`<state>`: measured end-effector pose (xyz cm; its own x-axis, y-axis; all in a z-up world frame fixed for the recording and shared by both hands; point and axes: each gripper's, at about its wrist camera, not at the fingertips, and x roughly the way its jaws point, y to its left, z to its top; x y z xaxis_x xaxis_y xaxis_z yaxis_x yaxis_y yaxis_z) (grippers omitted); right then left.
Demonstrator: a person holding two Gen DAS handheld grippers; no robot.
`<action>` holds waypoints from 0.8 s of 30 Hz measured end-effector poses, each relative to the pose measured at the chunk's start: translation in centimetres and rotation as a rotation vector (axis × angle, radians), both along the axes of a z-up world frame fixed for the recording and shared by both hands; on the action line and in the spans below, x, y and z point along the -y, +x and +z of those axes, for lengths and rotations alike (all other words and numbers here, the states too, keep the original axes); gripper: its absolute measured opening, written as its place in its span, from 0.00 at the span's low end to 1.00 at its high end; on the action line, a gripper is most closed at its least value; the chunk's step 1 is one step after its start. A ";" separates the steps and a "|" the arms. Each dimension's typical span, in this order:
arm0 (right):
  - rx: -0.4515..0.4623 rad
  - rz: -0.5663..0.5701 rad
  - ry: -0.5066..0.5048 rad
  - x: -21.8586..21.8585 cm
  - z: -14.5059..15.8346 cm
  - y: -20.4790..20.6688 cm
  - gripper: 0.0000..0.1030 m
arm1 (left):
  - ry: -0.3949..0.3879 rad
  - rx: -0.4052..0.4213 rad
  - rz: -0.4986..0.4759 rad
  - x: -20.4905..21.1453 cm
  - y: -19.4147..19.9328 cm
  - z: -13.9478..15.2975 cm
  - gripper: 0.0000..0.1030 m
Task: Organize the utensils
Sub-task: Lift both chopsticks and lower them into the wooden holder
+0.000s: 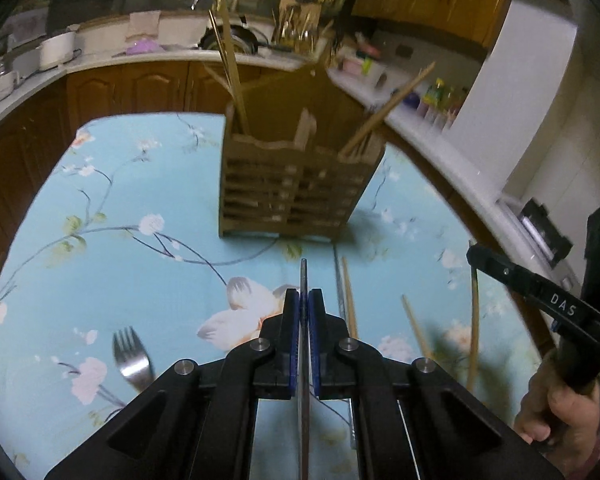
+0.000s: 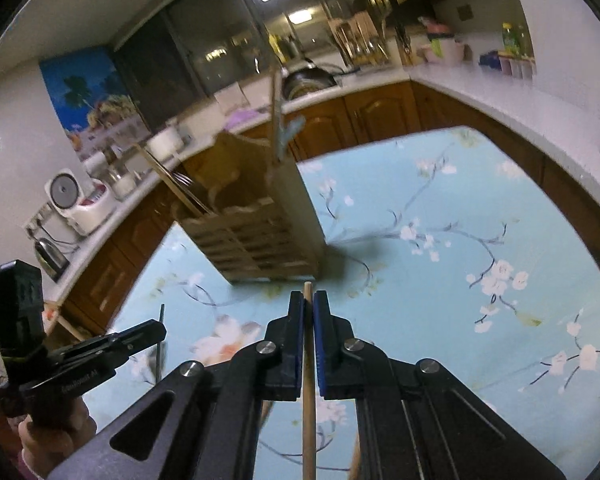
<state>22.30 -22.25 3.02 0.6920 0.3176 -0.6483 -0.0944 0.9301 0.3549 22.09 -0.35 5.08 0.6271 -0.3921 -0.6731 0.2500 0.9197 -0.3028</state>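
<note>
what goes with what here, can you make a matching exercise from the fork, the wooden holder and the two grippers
Things:
1. left gripper
2. right gripper
3. fork
4. wooden holder

States:
A. lies flat on the floral tablecloth
B. shut on a wooden chopstick
C. stands upright with chopsticks sticking out
D. shut on a thin metal utensil

Pairs: 1-D, 2-B, 3-A, 4-C
</note>
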 end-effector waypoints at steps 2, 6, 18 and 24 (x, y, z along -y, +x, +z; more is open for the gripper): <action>0.033 0.004 0.007 -0.1 1.3 -0.7 0.05 | -0.020 0.025 0.005 -1.3 -1.5 1.3 0.02; 0.085 0.012 0.013 -0.5 3.4 -1.7 0.05 | -0.046 0.075 0.012 -2.9 -3.6 3.5 0.02; 0.180 0.024 0.012 -0.8 6.8 -4.0 0.04 | -0.075 0.163 0.035 -4.9 -7.4 6.5 0.02; 0.203 0.026 0.016 -0.7 7.4 -4.0 0.04 | -0.080 0.181 0.045 -5.2 -7.4 6.8 0.02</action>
